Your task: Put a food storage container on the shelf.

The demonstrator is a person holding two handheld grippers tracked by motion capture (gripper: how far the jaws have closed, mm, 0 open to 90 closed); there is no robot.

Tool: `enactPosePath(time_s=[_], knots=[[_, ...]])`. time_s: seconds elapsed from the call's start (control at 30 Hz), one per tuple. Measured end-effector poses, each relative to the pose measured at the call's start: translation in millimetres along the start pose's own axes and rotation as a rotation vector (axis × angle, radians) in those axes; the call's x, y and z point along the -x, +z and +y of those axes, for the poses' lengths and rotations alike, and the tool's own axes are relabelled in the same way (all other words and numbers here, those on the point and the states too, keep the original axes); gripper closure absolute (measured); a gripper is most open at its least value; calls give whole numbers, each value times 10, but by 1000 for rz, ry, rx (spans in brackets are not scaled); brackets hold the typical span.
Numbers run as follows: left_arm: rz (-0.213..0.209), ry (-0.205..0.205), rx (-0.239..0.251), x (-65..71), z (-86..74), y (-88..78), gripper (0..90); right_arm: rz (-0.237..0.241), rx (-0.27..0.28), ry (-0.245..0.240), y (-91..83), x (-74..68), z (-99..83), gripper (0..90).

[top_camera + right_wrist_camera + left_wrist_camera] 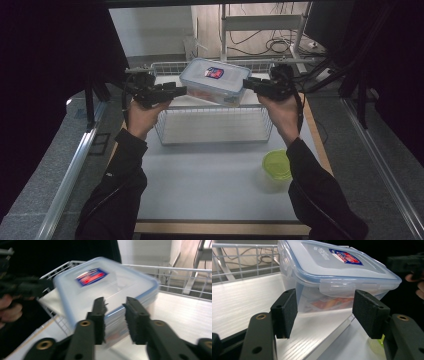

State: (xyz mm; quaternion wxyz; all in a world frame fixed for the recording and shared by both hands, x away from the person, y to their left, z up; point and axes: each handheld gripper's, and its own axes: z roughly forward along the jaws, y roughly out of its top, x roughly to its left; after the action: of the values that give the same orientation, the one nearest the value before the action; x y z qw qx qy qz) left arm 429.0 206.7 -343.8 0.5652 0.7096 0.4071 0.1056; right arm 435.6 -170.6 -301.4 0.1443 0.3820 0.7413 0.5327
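A clear plastic container (215,80) with a blue-sealed lid and a red and blue label hangs tilted above a white wire basket (215,131). My right gripper (248,85) is at its right end, and in the right gripper view its jaws stand close together on the container's (100,287) edge, which is blurred. My left gripper (183,90) is at the container's left end. In the left gripper view its jaws stand wide apart just short of the container (332,272), with the latch between and beyond the pads (288,310).
A round tub with a yellow-green lid (277,165) sits on the table (210,185) at the front right, by the person's right sleeve. The basket's white floor (244,297) lies below the container. Shelving and cables stand behind the table.
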Motion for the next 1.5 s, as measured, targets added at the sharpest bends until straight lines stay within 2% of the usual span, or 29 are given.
enactPosePath(time_s=[0.07,0.13,0.23,0.33,0.4,0.63,0.97,1.1,1.3,1.4,1.5], knots=[[11,16,4,8,-28,-33,363,0,-8,-41,-50,-100,-62,819],[22,45,9,14,-60,-53,356,22,-30,-60,-63,-172,-142,861],[41,73,4,29,-101,-61,348,51,-79,-89,1,-226,-258,892],[40,78,-3,39,-130,-57,343,73,-108,-91,115,-218,-321,893],[39,83,-10,50,-148,-54,343,92,-113,-75,178,-197,-330,894],[32,91,-18,86,-198,-75,343,46,-112,-75,278,-142,-289,894],[8,98,-35,150,-258,-48,344,1,-103,-9,313,132,-272,894],[1,104,-46,179,-285,-24,344,-21,-110,1,339,222,-280,894],[-5,118,-55,208,-309,-25,343,-34,-82,24,210,289,-275,894],[-5,116,-56,206,-317,-30,342,-75,-71,26,136,329,-262,894],[-2,112,-59,201,-330,-37,342,-117,-63,38,141,379,-234,895]])
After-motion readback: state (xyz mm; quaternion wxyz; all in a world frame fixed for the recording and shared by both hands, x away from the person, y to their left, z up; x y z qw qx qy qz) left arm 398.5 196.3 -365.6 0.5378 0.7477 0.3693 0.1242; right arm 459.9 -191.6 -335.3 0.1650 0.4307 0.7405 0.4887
